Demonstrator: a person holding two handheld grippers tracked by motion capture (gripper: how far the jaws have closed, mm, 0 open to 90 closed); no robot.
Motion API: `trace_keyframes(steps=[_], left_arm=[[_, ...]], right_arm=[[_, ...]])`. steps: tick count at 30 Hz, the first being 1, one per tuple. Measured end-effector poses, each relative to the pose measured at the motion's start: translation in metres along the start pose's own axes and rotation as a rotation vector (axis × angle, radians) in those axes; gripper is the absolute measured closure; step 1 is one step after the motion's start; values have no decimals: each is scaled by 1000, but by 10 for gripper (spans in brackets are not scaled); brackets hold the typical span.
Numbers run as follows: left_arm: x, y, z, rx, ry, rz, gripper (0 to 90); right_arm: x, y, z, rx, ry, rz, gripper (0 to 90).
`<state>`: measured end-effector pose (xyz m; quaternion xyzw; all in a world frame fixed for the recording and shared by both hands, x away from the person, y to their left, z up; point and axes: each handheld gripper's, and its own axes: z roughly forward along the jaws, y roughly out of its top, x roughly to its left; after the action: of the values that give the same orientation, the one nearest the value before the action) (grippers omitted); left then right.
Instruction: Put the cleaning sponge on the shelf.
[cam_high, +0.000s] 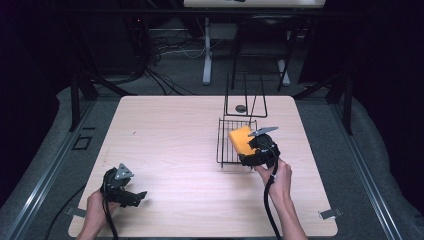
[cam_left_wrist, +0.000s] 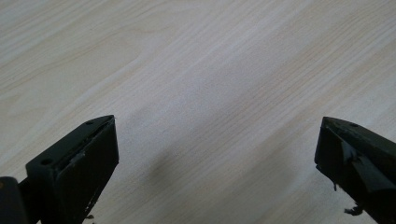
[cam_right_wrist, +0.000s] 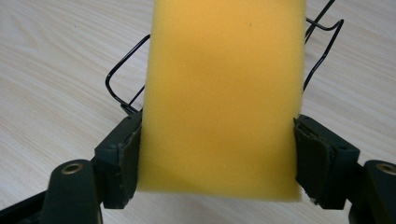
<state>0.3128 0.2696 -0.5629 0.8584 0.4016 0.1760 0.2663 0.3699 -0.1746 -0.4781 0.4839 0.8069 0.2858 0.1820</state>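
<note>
Yellow rectangular foam sponge (cam_high: 241, 139) hangs over the black wire dish rack (cam_high: 235, 162), right of table centre. Going left to right: at seven o'clock the left gripper (cam_high: 131, 196) rests low on the pale wood-grain table (cam_high: 170, 150), jaws spread wide with nothing between them. At four o'clock the right gripper (cam_right_wrist: 217, 140) has its jaws pressed on both sides of the sponge. Risk, as I judge it: soft foam could snag a wire and tip the light rack. A small dark disc (cam_high: 241, 108), hard to identify, sits at the rack's twelve o'clock. Beyond the table: dark room, grey floor, cables, desk legs.
</note>
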Motion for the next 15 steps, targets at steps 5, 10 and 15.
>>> trace_keyframes(steps=[5,10,15], left_arm=[[0,0,0,0,1,2,0],[0,0,0,4,1,7,0],[0,0,0,3,-1,6,0]], right_arm=[[2,1,4,0,-9,-2,252],[3,2,9,-6,-3,10,253],[6,4,18,-3,-29,11,255]])
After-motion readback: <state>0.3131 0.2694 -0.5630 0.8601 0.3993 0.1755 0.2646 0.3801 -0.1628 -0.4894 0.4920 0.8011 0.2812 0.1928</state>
